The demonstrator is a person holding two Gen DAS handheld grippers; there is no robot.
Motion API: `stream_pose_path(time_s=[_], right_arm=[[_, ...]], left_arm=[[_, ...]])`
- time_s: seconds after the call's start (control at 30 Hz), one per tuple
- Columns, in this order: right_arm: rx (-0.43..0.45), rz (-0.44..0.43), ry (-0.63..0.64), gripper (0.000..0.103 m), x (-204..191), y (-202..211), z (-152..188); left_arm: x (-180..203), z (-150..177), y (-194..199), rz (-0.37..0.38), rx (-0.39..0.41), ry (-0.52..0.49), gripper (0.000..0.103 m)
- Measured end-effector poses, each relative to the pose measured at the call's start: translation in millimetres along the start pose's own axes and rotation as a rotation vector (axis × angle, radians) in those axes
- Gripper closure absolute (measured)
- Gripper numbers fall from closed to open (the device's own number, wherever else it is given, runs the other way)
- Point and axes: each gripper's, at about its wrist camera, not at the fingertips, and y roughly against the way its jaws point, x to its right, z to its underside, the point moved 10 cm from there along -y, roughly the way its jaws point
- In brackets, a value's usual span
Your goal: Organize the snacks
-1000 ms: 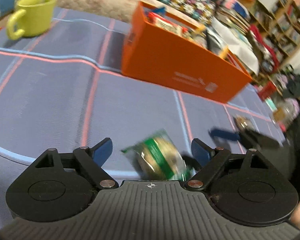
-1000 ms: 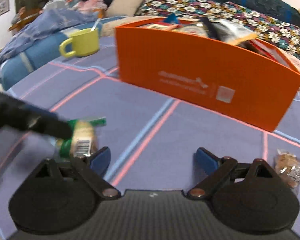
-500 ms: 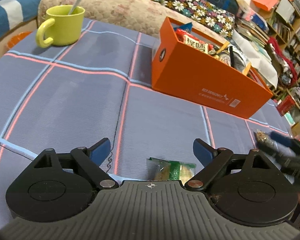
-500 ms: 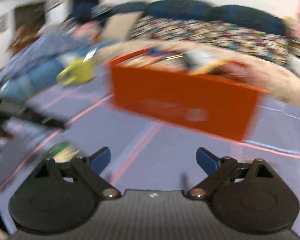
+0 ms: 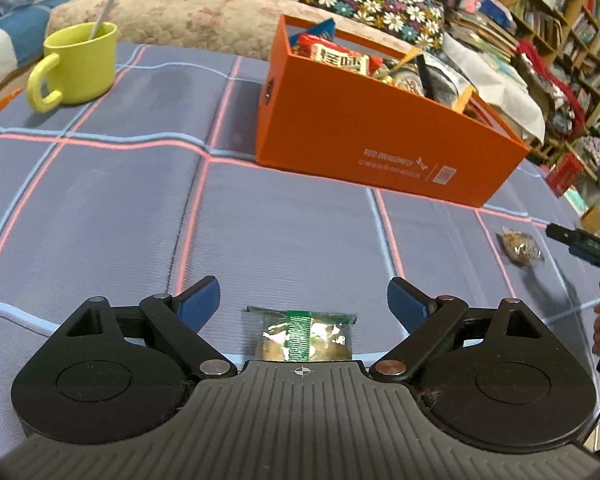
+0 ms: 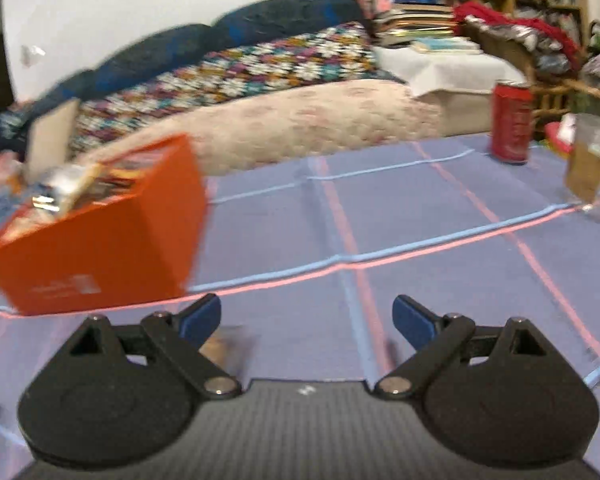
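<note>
1. My left gripper (image 5: 303, 298) has its jaws spread wide with nothing pressed between the pads. The figure has crept up, yet the last steps barely differ, so I call them simply apart. The green-striped snack packet (image 5: 302, 338) lies flat on the cloth just in front of the body, between the fingers but touching neither.
2. My right gripper (image 6: 306, 316) is also wide apart and holds nothing. Its view is smeared. A blurred brownish shape sits by its left finger; I cannot tell what it is.
3. In the left view, a brown wrapped snack (image 5: 519, 243) lies on the checked tablecloth (image 5: 100, 208), just beside the right gripper's tip, not touching.
4. The orange box (image 5: 380, 136), already crowded with packets, stands well beyond both loose snacks.
5. Risks, as I judge them: closing the left jaws on the glossy film could squeeze the flat packet out, or snag the cloth. The right hand's blur suggests speed; it could knock the brown snack away or clip the box's corner.
6. The green mug with its spoon (image 5: 78, 66) and the red can (image 6: 511, 122) stand clear unless I sweep wide.
</note>
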Motion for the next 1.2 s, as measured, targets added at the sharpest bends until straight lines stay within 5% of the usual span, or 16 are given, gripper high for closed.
stream_pose_path(time_s=[0.27,0.47,0.6,0.8,1.03,1.2], right_arm=[[-0.065,0.022,0.095,0.009,-13,-20,10],[-0.14,-0.101,0.104,0.009,-34,9,32],[-0.067,-0.17,0.1,0.009,-49,37,32],[-0.096,-0.287,0.111,0.009,-102,22,35],[-0.127,-0.254,0.167,0.01,-124,-3,43],[-0.106,-0.215,0.259,0.021,-123,-5,45]], left_arm=[[-1,2,-2,0.016,-0.016,0.006,0.031],[-6,1,5,-0.001,0.004,-0.019,0.03],[-10,1,9,-0.037,0.024,-0.051,0.028],[-2,5,3,-0.054,0.012,-0.098,0.028],[9,16,7,-0.103,0.028,-0.283,0.023],[2,31,6,-0.137,0.012,-0.363,0.022]])
